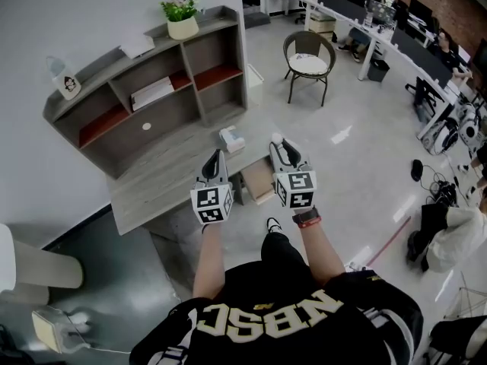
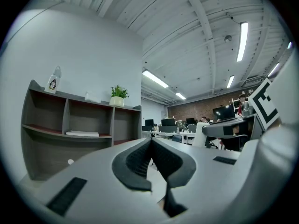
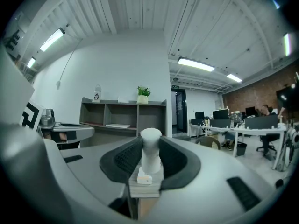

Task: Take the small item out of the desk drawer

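The small item (image 3: 151, 154) is a white, round-topped cylinder, standing upright between the pads of my right gripper (image 3: 150, 146), which is shut on it. In the head view the item (image 1: 276, 138) shows as a white tip at the front of the right gripper (image 1: 278, 146), held up over the desk's right end. Below it the desk drawer (image 1: 259, 181) stands pulled out. My left gripper (image 1: 215, 158) hovers level beside it over the grey desk (image 1: 163, 177). Its pads (image 2: 135, 160) meet at the tips with nothing between them.
A grey hutch (image 1: 152, 90) with red-lined shelves stands on the desk's back, with a potted plant (image 1: 181, 15) on top. A small white box (image 1: 231, 138) lies near the desk's right edge. A round chair (image 1: 309, 61) and office desks stand on the floor beyond.
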`<state>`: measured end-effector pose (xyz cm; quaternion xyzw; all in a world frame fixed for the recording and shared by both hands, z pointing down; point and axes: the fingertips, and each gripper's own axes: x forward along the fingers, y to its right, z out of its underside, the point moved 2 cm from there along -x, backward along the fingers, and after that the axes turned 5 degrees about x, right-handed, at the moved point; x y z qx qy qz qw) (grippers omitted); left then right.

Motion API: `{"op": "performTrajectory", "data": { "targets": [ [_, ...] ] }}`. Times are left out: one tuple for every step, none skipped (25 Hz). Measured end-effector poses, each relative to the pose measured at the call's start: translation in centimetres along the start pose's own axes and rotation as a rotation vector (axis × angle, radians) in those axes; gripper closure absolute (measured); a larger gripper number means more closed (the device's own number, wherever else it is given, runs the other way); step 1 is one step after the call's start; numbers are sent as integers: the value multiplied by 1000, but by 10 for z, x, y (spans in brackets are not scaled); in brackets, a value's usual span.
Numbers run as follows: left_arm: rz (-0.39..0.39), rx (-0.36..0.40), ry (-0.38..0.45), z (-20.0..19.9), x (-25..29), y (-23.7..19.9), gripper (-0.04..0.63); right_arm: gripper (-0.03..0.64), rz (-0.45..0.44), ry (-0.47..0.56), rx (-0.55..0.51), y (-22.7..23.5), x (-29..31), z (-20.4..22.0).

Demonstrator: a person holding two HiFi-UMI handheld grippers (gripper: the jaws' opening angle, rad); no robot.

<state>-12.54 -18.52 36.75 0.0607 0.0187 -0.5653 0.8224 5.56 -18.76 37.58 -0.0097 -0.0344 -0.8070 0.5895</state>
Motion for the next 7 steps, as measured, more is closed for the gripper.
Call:
{"op": "performTrajectory", "data": {
  "targets": [
    [3, 1, -2, 1, 1, 1, 588, 499, 2, -2, -1, 1, 0, 1],
    [8, 2, -3, 2, 3, 2, 588, 499, 4, -2, -1, 2, 1, 1],
    [12, 2, -4, 3, 6, 2, 588, 499, 6, -3, 0, 3, 3, 2],
    [16, 1, -3, 4, 8, 2, 588, 499, 7, -3, 1, 4, 5, 3],
    [20, 0, -3, 5, 11, 2, 588, 499, 8, -5, 3, 5, 7, 4],
    [24, -1, -3, 6, 14, 2, 588, 499, 8, -7, 6, 6, 9, 6],
    [27, -3, -2, 7, 16, 1, 588, 499, 9, -9, 9, 7, 11, 7]
  ]
}}
